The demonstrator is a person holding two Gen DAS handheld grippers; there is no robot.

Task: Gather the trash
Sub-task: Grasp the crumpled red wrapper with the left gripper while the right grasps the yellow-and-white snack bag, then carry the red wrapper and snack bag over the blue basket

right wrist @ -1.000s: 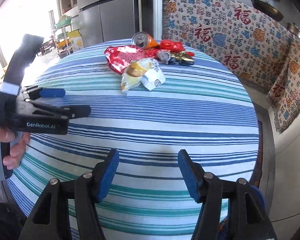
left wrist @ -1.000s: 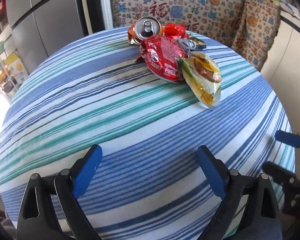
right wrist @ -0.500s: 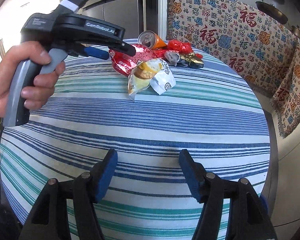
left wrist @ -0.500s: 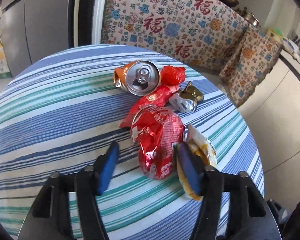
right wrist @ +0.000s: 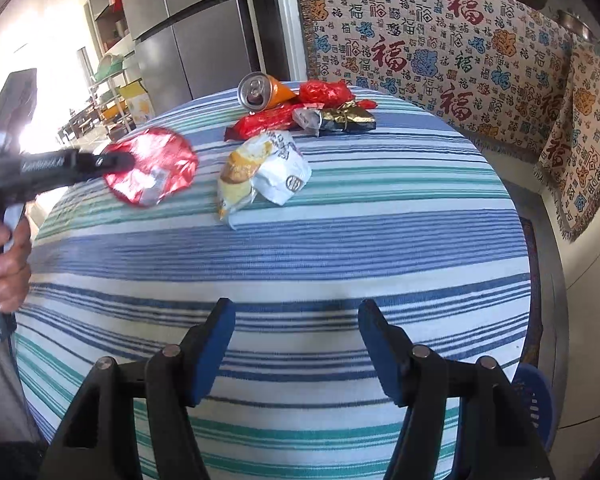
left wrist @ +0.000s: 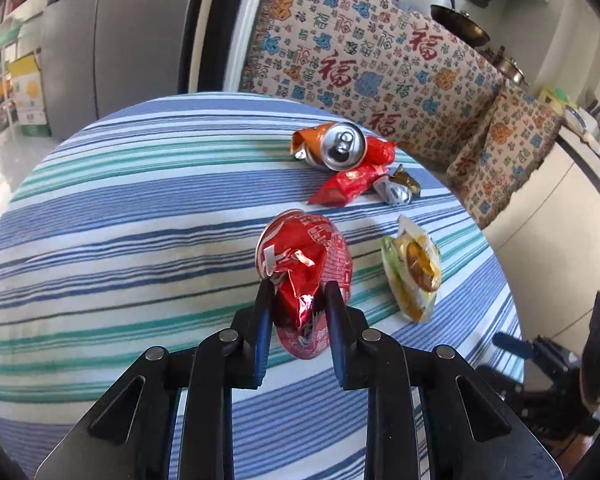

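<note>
Left wrist view: my left tongs (left wrist: 296, 312) are closing on the red foil wrapper (left wrist: 306, 280) between them for removal; right tongs (right wrist: 296, 344) wait half-wide, empty

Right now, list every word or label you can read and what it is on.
"福": large red characters, repeated on the patterned blanket.
Red foil wrapper: white print, too crumpled to read.
Yellow-and-white snack packet: characters and a round logo, too blurred.
Left tongs: white lettering on the body, blurred.
</note>
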